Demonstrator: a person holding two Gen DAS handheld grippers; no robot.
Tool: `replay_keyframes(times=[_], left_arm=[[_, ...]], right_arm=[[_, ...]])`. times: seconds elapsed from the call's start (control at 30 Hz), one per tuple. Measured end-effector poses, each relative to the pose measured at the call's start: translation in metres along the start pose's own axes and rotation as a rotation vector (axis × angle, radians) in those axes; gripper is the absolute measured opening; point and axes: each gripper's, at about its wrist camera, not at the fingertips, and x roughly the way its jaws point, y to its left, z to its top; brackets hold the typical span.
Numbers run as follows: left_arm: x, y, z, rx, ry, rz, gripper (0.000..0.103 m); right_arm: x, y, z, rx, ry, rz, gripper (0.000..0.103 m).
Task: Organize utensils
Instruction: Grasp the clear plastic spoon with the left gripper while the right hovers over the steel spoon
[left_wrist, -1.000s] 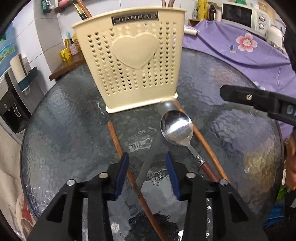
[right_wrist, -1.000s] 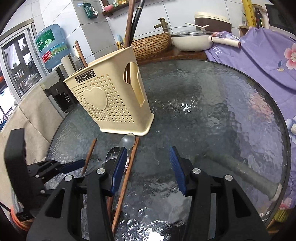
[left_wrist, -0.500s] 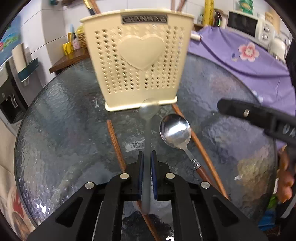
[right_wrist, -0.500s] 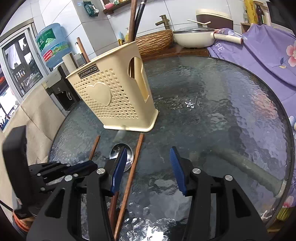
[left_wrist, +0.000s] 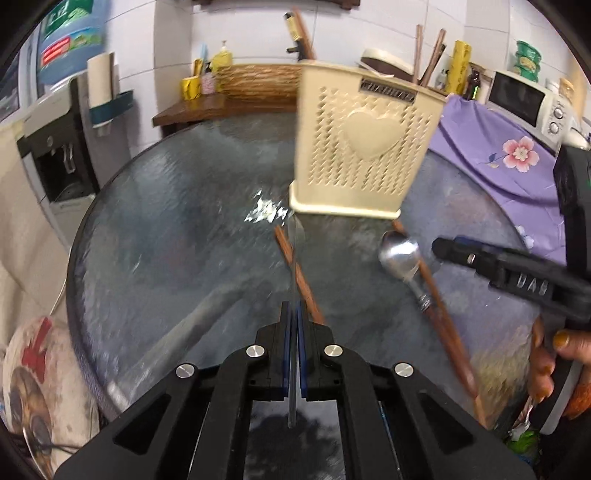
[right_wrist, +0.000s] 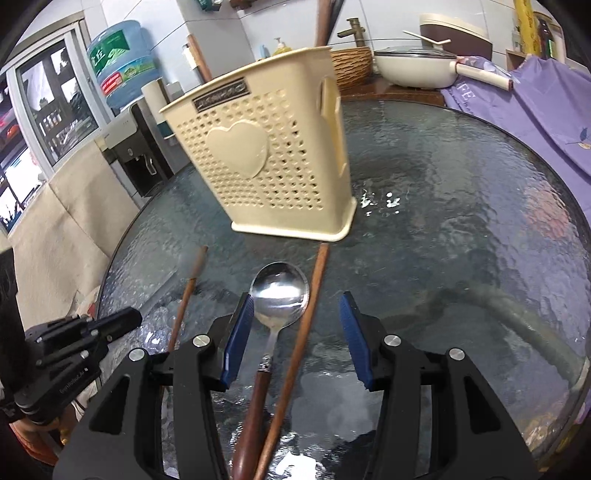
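Note:
A cream perforated utensil holder (left_wrist: 364, 147) with a heart stands on the round glass table (left_wrist: 177, 206); it also shows in the right wrist view (right_wrist: 266, 158). My left gripper (left_wrist: 293, 314) is shut on a thin metal spoon (left_wrist: 294, 266), seen edge-on and lifted off the glass. A wood-handled steel spoon (right_wrist: 279, 295) and a brown chopstick (right_wrist: 306, 317) lie between the open fingers of my right gripper (right_wrist: 297, 332). Another chopstick (right_wrist: 186, 295) lies to their left, also in the left wrist view (left_wrist: 295, 271).
Chopsticks stand inside the holder (left_wrist: 428, 55). A purple flowered cloth (left_wrist: 498, 147) covers the right side. A water dispenser (left_wrist: 55, 147), a wooden shelf (left_wrist: 207, 107), a microwave (left_wrist: 524, 99) and a white pan (right_wrist: 417, 66) stand beyond the table's edge.
My left gripper closed on the metal spoon, lifted it and swung left. My right gripper moved forward over the wood-handled spoon and chopstick, still open.

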Motion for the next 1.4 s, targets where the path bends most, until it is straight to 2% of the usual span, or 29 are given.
replay_keyframes(times=[0.17,0.3,0.33,0.4,0.47,0.77,1.03,1.1,1.27,1.4], left_arm=[[0.006,0.015,-0.016,-0.039,0.037,0.006,0.003],[0.006,0.018,-0.019,-0.045,0.029,0.002,0.005],[0.007,0.019,-0.019,-0.046,0.03,0.002,0.007],[0.008,0.021,-0.018,-0.051,0.024,0.008,0.023],[0.01,0.025,-0.018,-0.072,0.02,0.004,0.03],[0.009,0.026,-0.019,-0.088,0.019,-0.008,0.031],[0.01,0.037,0.001,-0.087,-0.01,0.035,0.031],[0.018,0.038,0.006,-0.069,0.01,0.056,0.031],[0.03,0.039,0.007,-0.085,0.04,0.045,0.031],[0.036,0.038,0.01,-0.076,0.045,0.052,0.031]], right_arm=[[0.005,0.008,-0.002,-0.02,0.008,0.0,0.049],[0.007,0.012,-0.003,-0.03,0.015,0.001,0.049],[0.007,0.012,-0.003,-0.03,0.015,0.001,0.049],[0.007,0.012,-0.003,-0.031,0.015,0.0,0.049],[0.006,0.012,-0.004,-0.031,0.015,-0.001,0.049],[0.004,0.012,-0.004,-0.04,0.012,-0.007,0.049],[0.006,0.019,0.001,-0.078,0.001,-0.024,0.049],[0.008,0.023,0.002,-0.094,0.0,-0.025,0.049],[0.018,0.036,0.005,-0.149,0.012,-0.025,0.049],[0.034,0.041,0.009,-0.184,0.028,-0.061,0.049]])
